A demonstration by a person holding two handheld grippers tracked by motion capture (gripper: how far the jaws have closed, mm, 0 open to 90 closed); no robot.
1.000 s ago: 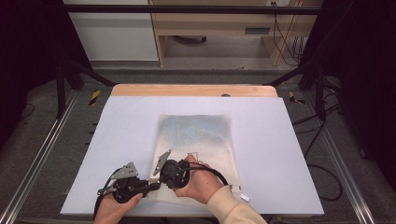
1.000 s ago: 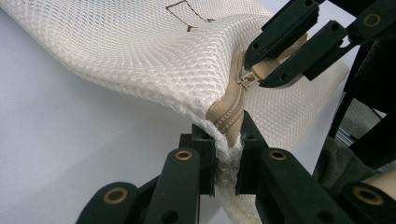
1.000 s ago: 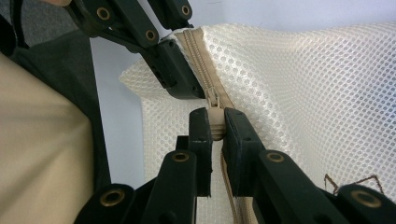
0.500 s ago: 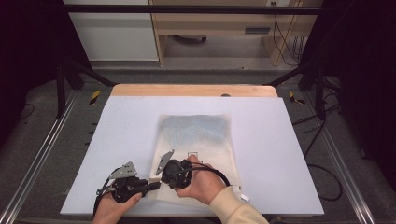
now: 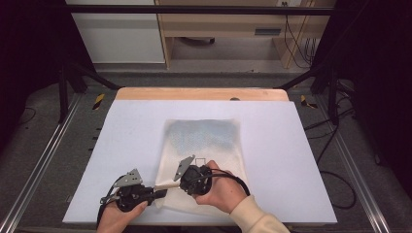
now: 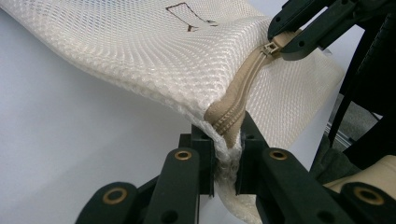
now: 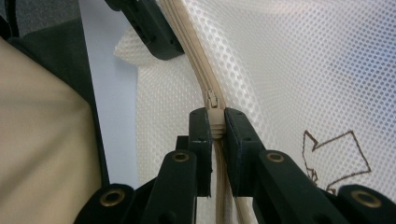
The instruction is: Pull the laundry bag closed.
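Left gripper (image 6: 226, 154) jaws clamped on bag (image 5: 204, 145) corner to anchor it. Right gripper (image 7: 217, 126) jaws pinched zipper pull (image 7: 214, 122), ready to slide it.

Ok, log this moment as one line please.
left gripper: shut on mesh bag corner | right gripper: shut on zipper pull | bag on table

We see a white table top (image 5: 121, 160) with a strip of bare wood (image 5: 199, 93) along its far edge. Metal rails (image 5: 41, 165) run down both sides over grey floor (image 5: 359, 165). Beyond stand a white cabinet (image 5: 116, 34) and a wooden shelf unit (image 5: 228, 26), with dark cables (image 5: 296, 34) hanging at its right.
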